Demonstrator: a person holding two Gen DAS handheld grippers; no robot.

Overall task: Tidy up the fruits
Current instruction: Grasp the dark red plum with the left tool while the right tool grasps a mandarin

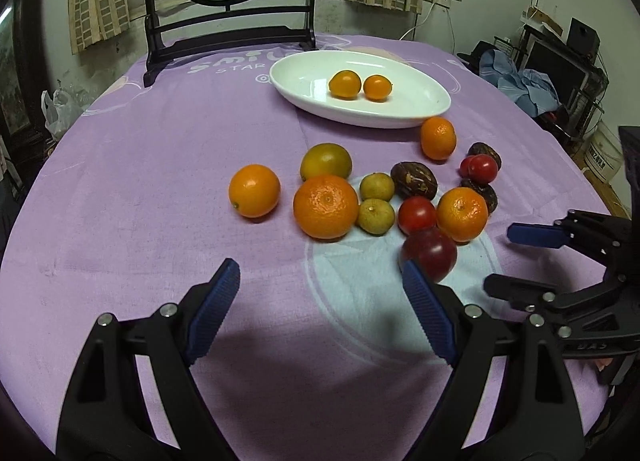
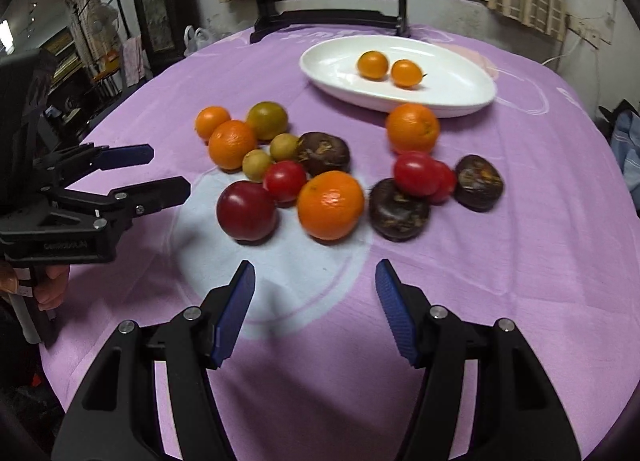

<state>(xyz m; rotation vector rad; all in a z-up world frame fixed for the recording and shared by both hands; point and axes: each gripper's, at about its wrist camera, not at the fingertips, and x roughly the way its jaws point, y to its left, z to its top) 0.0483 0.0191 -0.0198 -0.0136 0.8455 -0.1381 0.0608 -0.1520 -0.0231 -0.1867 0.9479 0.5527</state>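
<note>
A white oval plate [image 1: 420, 101] [image 2: 460, 89] at the far side of the table holds two small orange fruits [image 1: 345, 84] [image 2: 373, 64]. A loose group of fruit lies nearer: oranges [image 1: 325, 207] [image 2: 330, 205], red tomatoes [image 1: 417, 214] [image 2: 284, 181], a dark red plum [image 1: 430, 253] [image 2: 246, 211], small green fruits [image 1: 375, 216] [image 2: 257, 164] and dark brown fruits [image 1: 413, 180] [image 2: 399, 210]. My left gripper [image 1: 320, 289] [image 2: 160, 169] is open and empty, just short of the group. My right gripper [image 2: 316, 289] [image 1: 504, 257] is open and empty, in front of the plum and an orange.
A purple cloth [image 1: 160, 141] covers the round table. A dark wooden stand with a round painted panel [image 1: 228, 33] [image 2: 332, 17] stands at the far edge behind the plate. Curtained windows and room clutter lie beyond the table.
</note>
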